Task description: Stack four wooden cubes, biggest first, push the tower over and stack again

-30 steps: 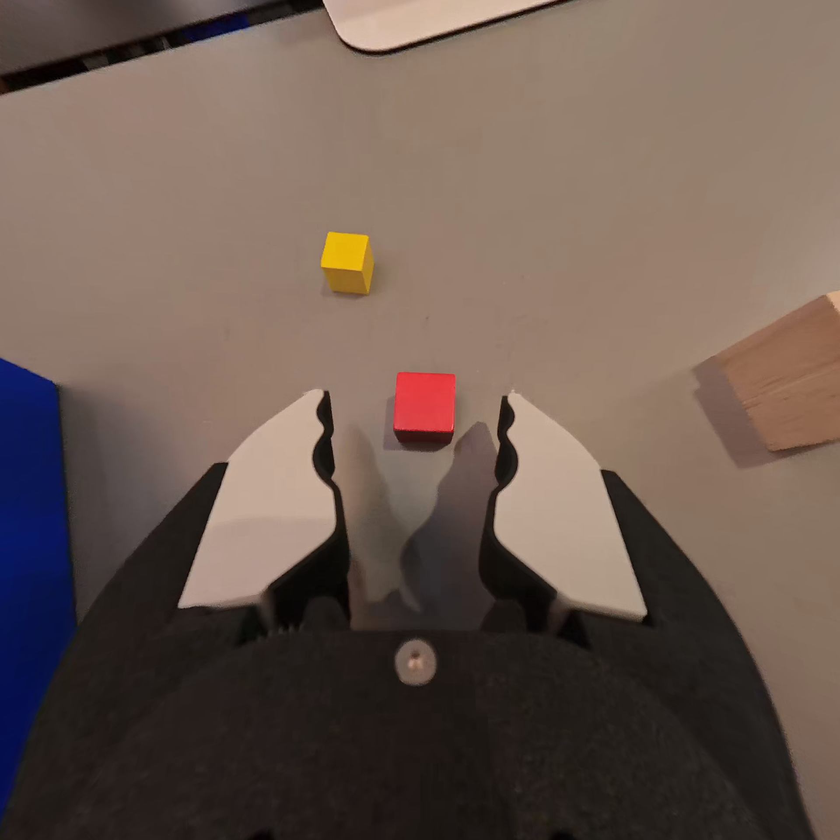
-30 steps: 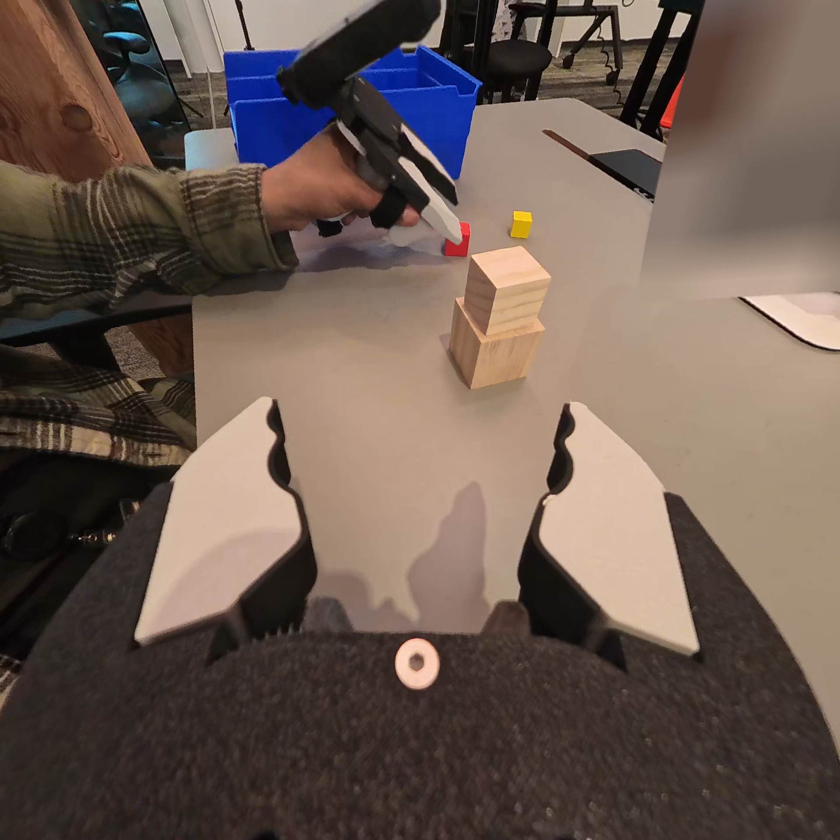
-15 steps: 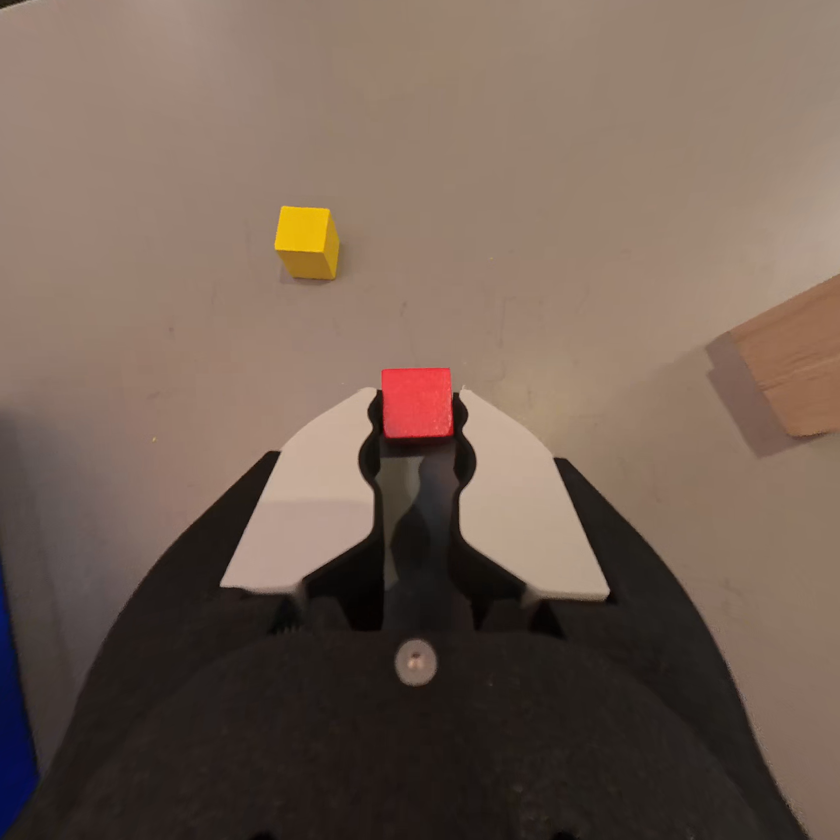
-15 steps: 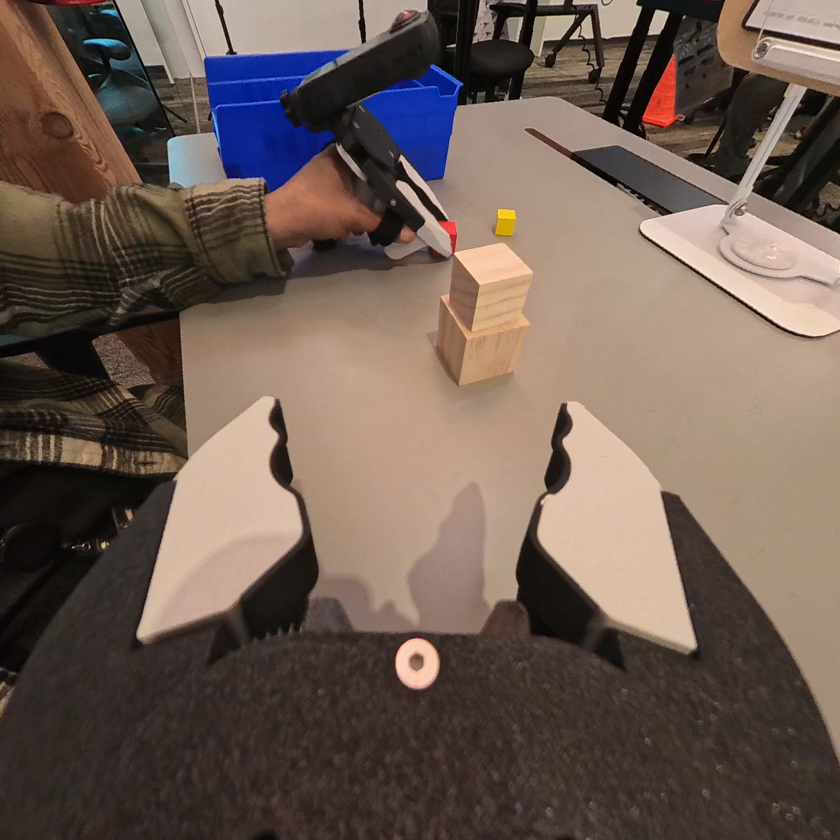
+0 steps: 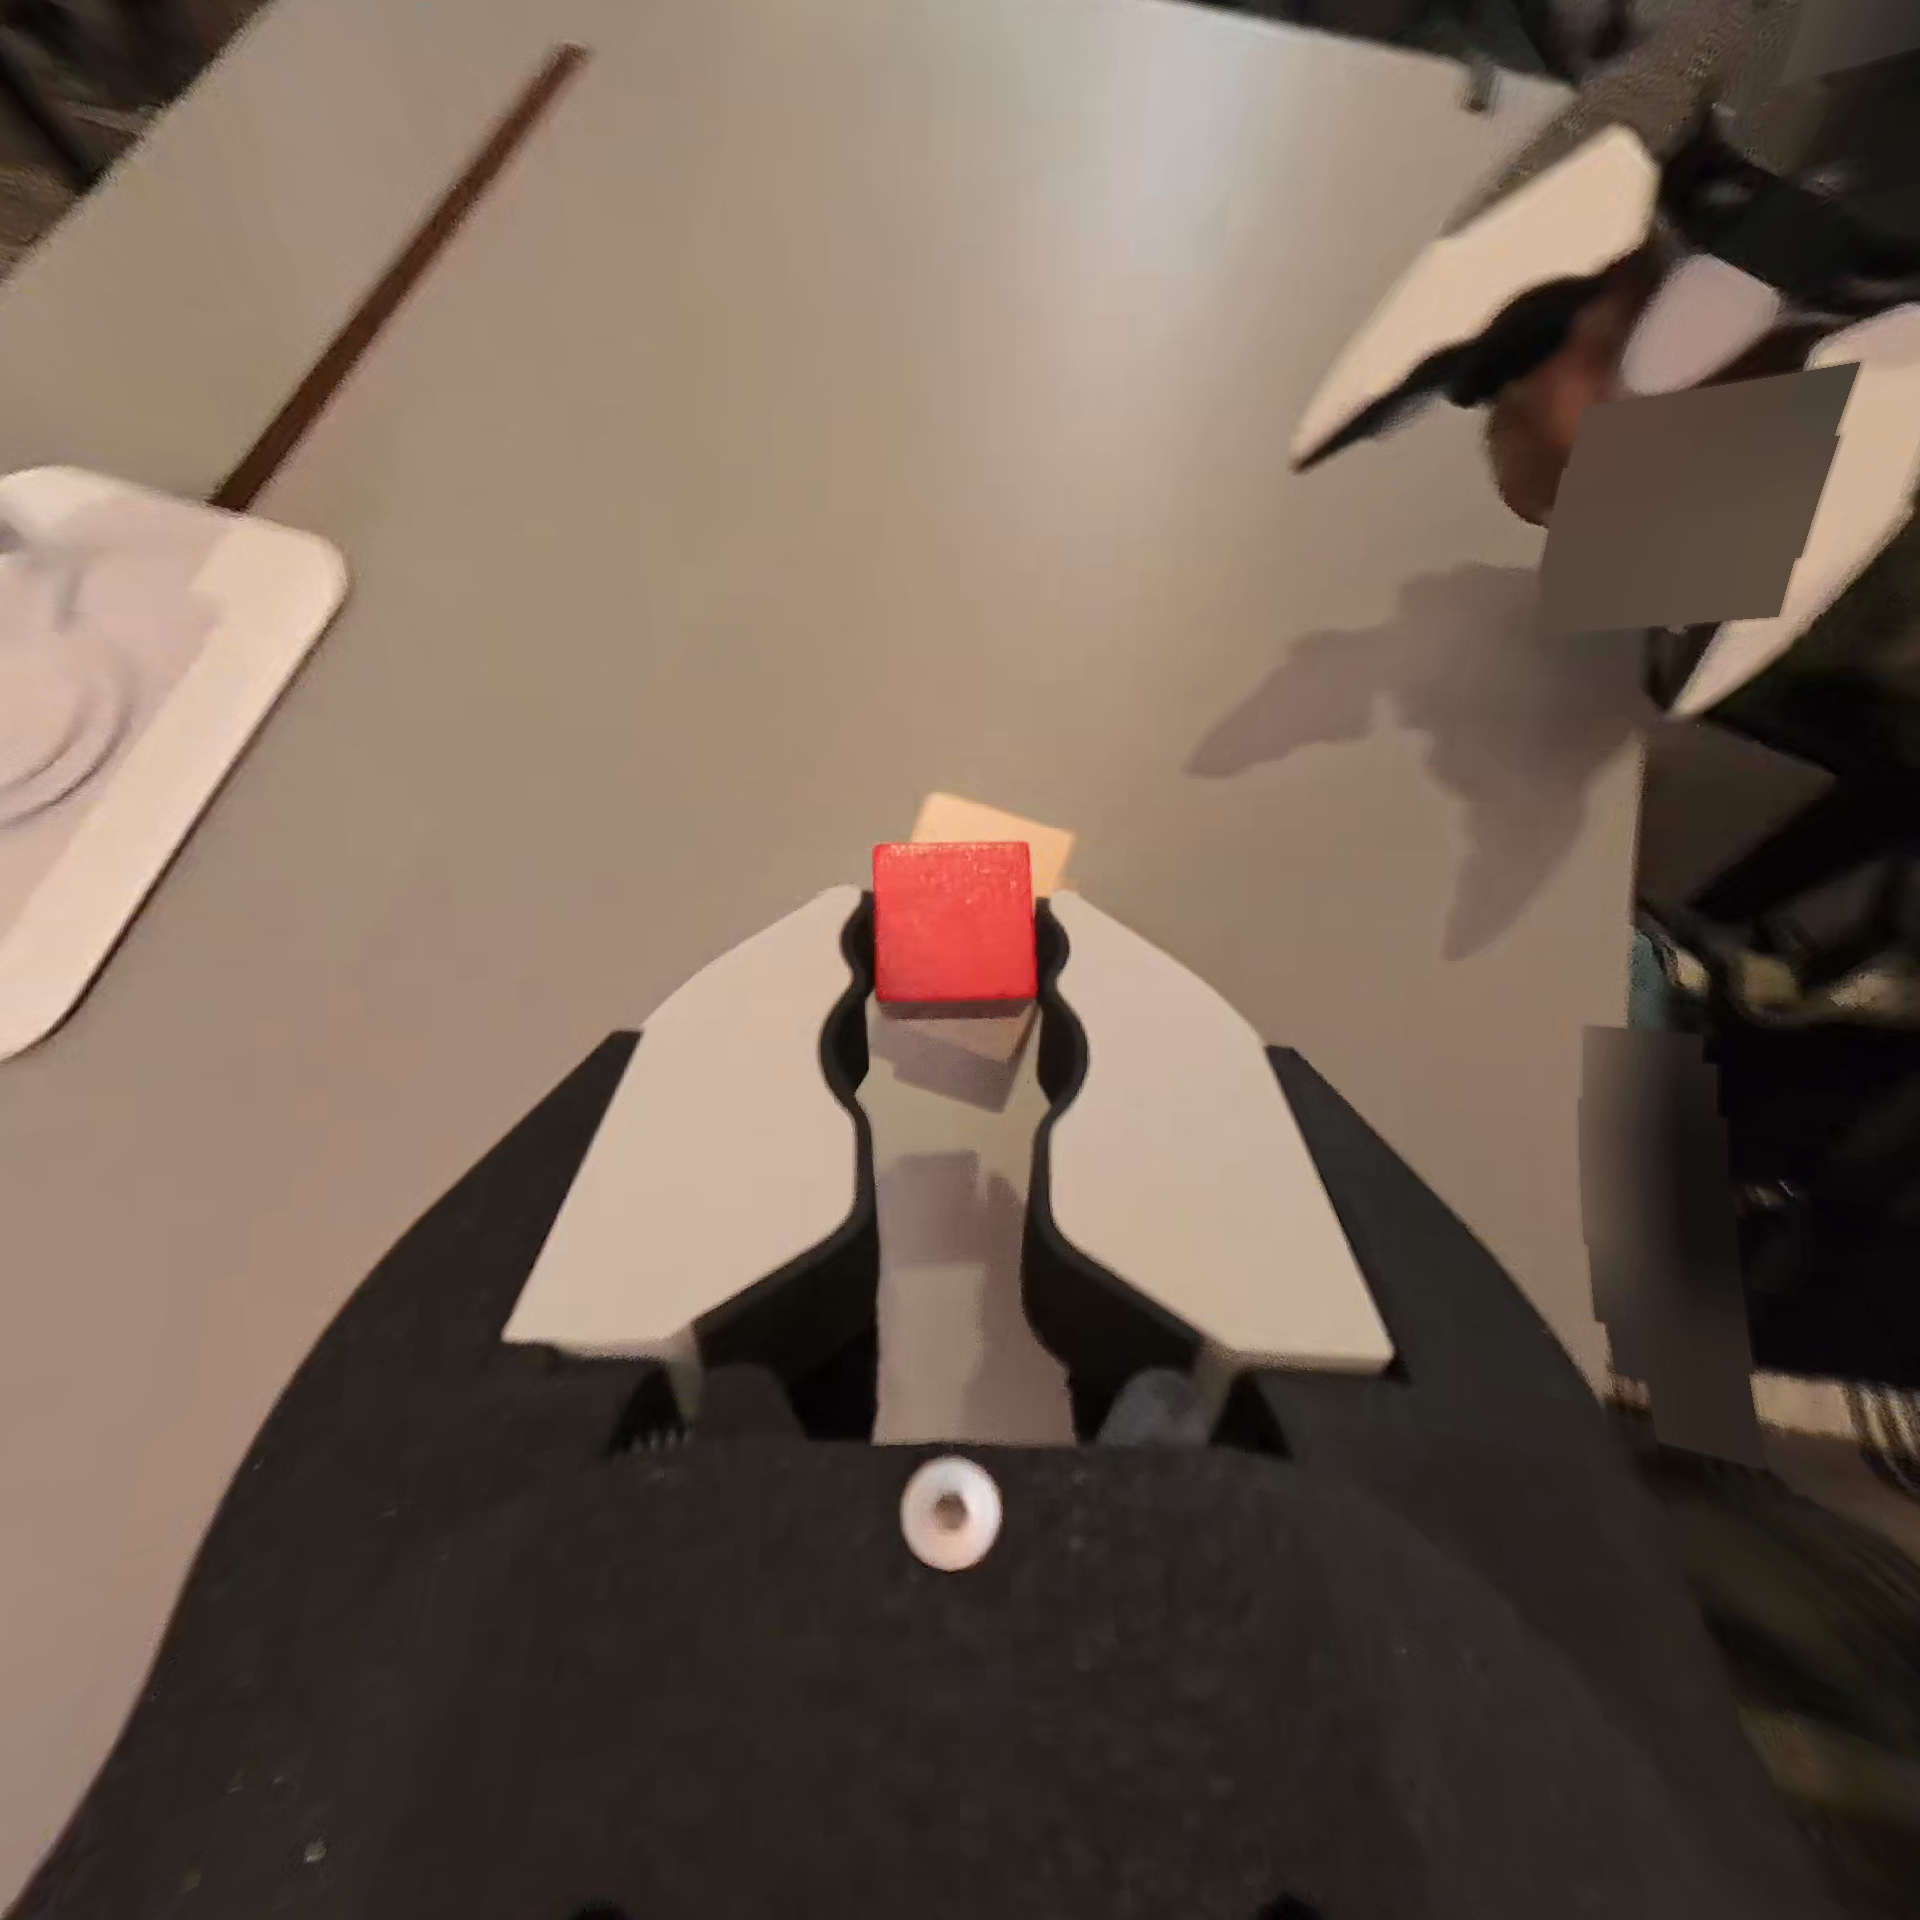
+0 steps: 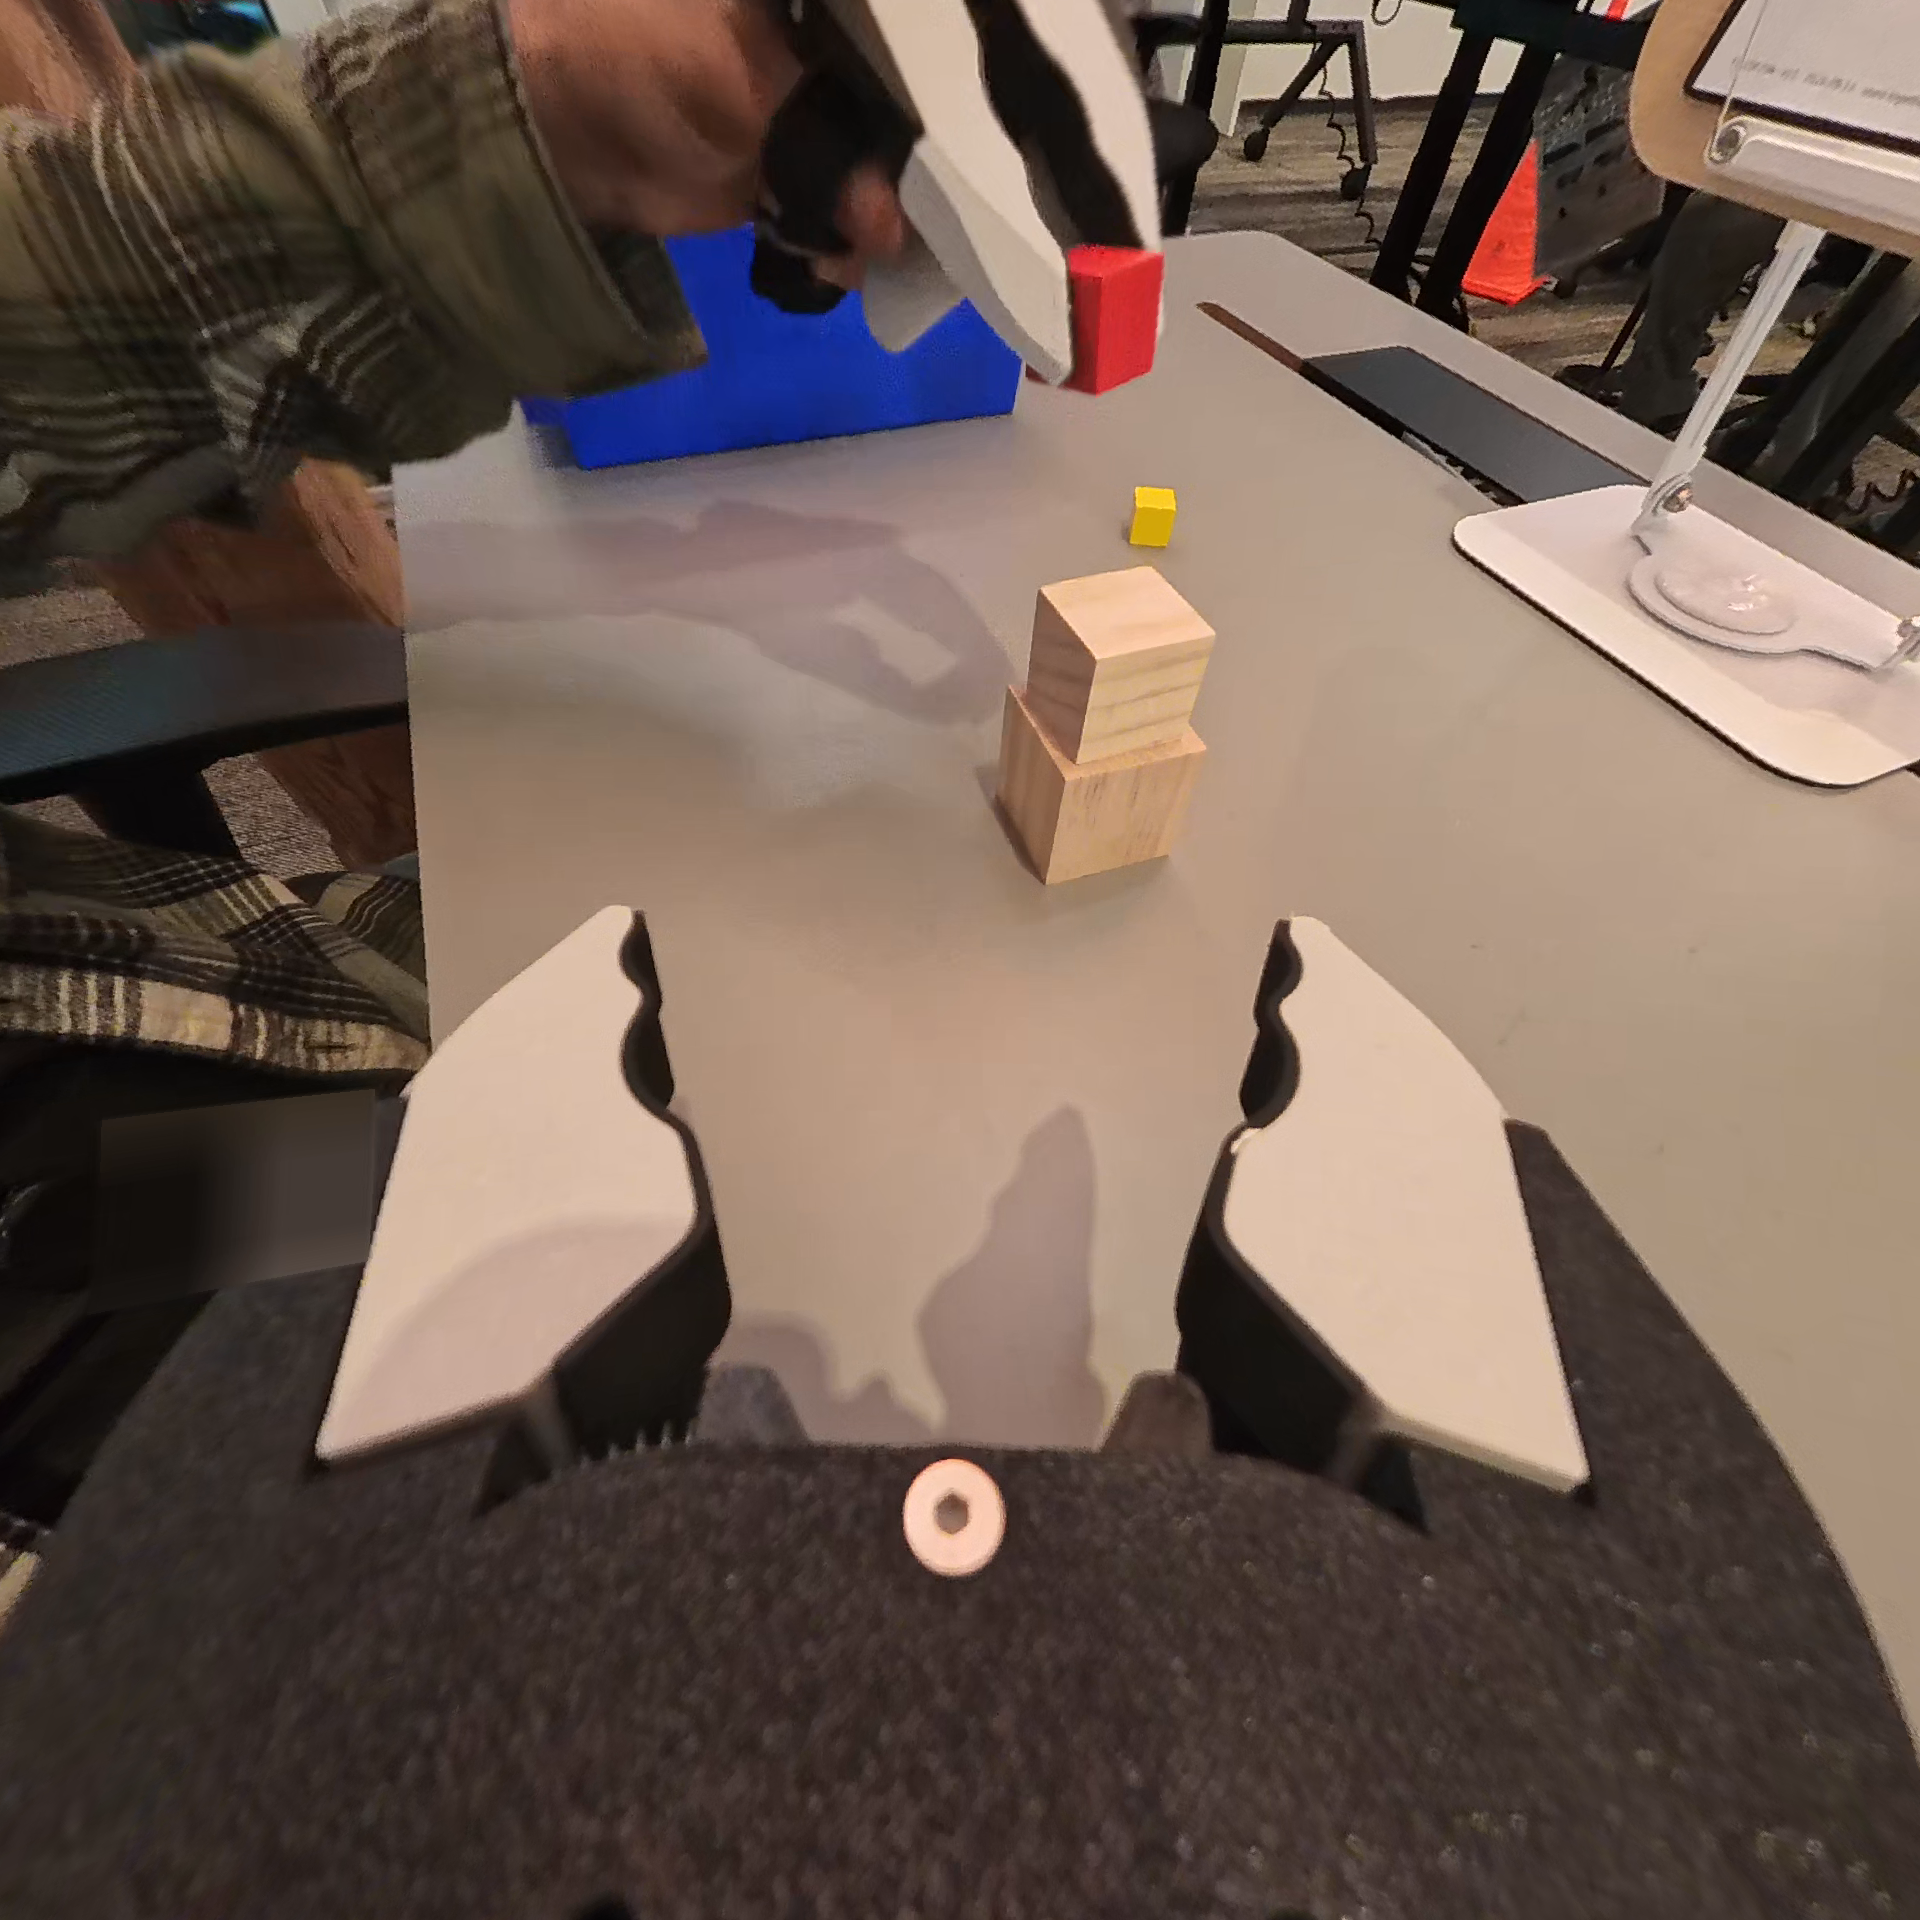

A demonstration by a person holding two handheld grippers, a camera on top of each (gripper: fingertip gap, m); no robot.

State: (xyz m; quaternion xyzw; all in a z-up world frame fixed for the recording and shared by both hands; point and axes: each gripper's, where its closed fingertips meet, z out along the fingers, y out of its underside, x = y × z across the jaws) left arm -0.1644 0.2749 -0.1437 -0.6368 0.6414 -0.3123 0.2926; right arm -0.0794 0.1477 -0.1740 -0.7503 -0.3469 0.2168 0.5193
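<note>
My left gripper [image 5: 951,902] is shut on a small red cube [image 5: 953,920] and holds it in the air. Right below it, partly hidden by the cube, is the pale top of the wooden stack [image 5: 992,829]. In the right wrist view the left gripper [image 6: 1081,348] carries the red cube [image 6: 1117,317] high, above and behind the stack. There a smaller natural cube [image 6: 1122,665] rests on a larger one [image 6: 1101,805]. A small yellow cube [image 6: 1152,516] lies on the table behind the stack. My right gripper [image 6: 956,925] is open and empty, in front of the stack.
A blue bin [image 6: 790,364] stands at the table's far left. A white stand base [image 6: 1683,644] lies at the right, with a black pad [image 6: 1455,416] behind it. A person's plaid sleeve [image 6: 260,270] reaches in from the left. The grey table [image 6: 1455,935] has bare room around the stack. The grippers' ends are close to 15 cm from one another.
My left gripper shut on the red cube, lifted it off the table and carried it over the wooden stack. My right gripper stayed open, with only a small shift in its view.
</note>
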